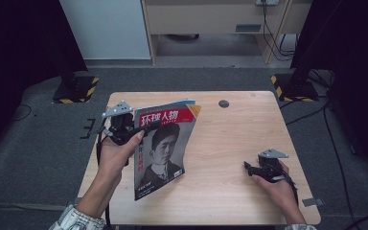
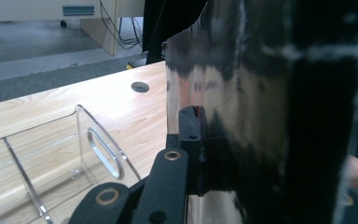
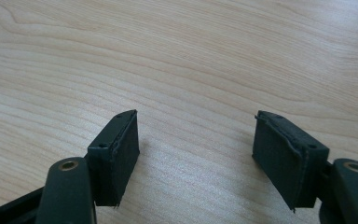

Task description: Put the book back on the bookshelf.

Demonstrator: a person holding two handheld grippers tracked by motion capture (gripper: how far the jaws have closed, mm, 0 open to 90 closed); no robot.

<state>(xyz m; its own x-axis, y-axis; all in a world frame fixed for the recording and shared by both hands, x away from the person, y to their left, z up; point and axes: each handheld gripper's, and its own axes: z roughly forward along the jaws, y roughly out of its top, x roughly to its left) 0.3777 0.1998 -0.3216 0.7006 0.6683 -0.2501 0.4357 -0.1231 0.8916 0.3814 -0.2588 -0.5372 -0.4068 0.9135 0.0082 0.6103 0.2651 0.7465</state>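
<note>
So the left gripper [image 1: 149, 128] is pinching the magazine [image 1: 165, 148] by its left edge, holding it tilted up over the counter [image 1: 230, 143]; right gripper [image 1: 249, 167] sits low at the counter's right, jaws spread, nothing between them.

A magazine [image 1: 165, 143] with a red title band and grey portrait cover; pale wood-grain table [image 1: 230, 158]; black gripper pads [image 3: 116, 154].

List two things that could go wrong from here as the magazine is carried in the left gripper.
1. The left gripper pinches the magazine only at one edge; it hangs tilted and could slip or tear.
2. The clear acrylic rack is hard to see; the magazine may knock it.
</note>
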